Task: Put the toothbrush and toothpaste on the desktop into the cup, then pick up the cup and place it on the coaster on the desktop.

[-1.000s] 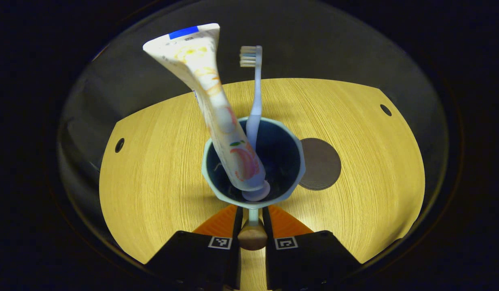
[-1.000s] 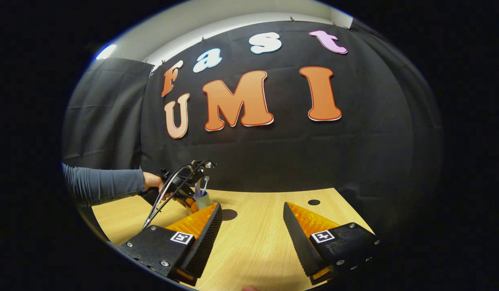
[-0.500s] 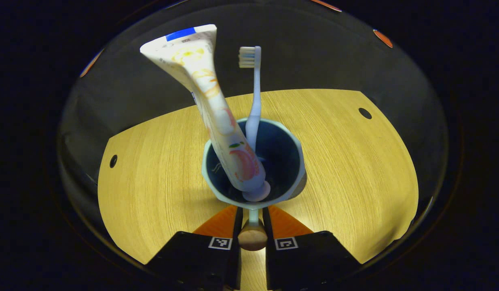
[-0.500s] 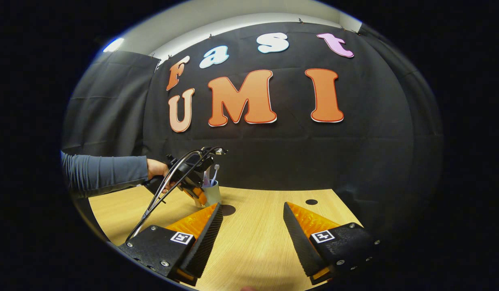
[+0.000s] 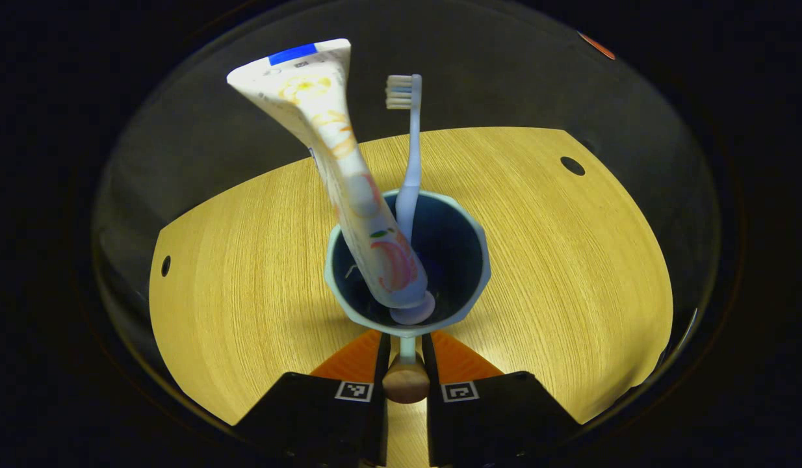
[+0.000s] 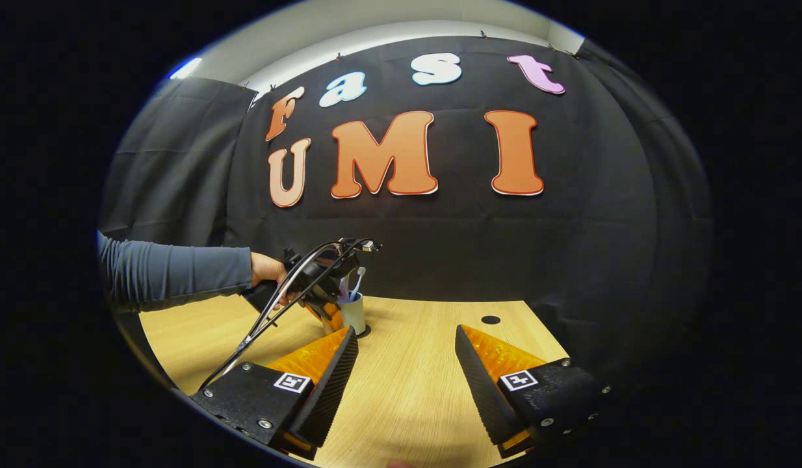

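Cup [image 5: 407, 260] holding one toothbrush [image 5: 409, 162], one toothpaste [image 5: 349, 175], handle clamped by left gripper [image 5: 406, 354], seemingly over coaster [image 6: 364, 332], right gripper [image 6: 401, 377] apart.

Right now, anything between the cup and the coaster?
Nothing visible. The left gripper holds the cup by its handle, toothpaste and toothbrush inside. In the right gripper view the cup sits right over the coaster.

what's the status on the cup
Left gripper shut on cup handle. Right gripper open, empty. Toothpaste and toothbrush in cup, cup over coaster. Nothing in the way.
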Action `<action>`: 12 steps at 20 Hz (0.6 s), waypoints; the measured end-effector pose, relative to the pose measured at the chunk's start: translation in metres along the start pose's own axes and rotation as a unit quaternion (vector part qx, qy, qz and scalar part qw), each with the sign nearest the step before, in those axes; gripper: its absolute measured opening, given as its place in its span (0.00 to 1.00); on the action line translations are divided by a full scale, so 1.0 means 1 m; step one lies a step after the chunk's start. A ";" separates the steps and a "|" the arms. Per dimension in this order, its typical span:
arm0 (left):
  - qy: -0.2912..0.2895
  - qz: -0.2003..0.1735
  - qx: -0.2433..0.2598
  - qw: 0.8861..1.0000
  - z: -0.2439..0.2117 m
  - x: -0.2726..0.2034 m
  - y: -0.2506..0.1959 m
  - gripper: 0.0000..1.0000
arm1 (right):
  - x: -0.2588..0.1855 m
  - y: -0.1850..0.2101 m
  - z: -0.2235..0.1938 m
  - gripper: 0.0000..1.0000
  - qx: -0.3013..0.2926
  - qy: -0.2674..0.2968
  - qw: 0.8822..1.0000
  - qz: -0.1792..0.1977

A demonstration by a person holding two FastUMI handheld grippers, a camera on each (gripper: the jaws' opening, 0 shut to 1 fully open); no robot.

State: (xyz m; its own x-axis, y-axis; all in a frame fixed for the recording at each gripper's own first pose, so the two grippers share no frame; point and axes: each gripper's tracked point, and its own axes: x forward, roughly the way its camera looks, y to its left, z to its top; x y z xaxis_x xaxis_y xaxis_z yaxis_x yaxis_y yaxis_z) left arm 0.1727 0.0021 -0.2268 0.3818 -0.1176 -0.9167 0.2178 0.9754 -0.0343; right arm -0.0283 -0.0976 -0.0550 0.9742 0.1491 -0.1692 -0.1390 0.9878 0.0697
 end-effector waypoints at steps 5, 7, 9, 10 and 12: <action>-0.040 -0.007 0.006 0.999 0.014 -0.018 -0.010 0.78 | 0.000 -0.004 -0.010 0.90 0.010 0.009 1.000 -0.005; -0.057 -0.004 0.008 0.998 0.010 -0.029 -0.007 0.98 | 0.002 -0.002 -0.011 0.90 0.013 0.012 1.000 -0.006; -0.085 0.003 0.017 0.996 0.008 -0.046 -0.002 0.98 | 0.001 0.001 -0.006 0.90 0.014 0.005 1.000 -0.009; -0.101 0.007 0.024 0.995 0.007 -0.055 -0.001 0.98 | 0.001 0.003 -0.003 0.91 0.015 0.001 1.000 -0.012; -0.149 0.007 0.035 0.988 0.007 -0.075 0.001 0.98 | 0.002 0.005 0.001 0.91 0.014 -0.003 1.000 -0.027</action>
State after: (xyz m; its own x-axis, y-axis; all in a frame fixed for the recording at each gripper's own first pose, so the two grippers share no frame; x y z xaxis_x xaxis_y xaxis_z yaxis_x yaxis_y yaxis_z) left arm 0.1501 0.0109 -0.1552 0.6304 -0.1649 -0.7585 0.2694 0.9629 0.0145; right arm -0.0273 -0.0929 -0.0544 0.9811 0.0952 -0.1683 -0.0812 0.9928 0.0879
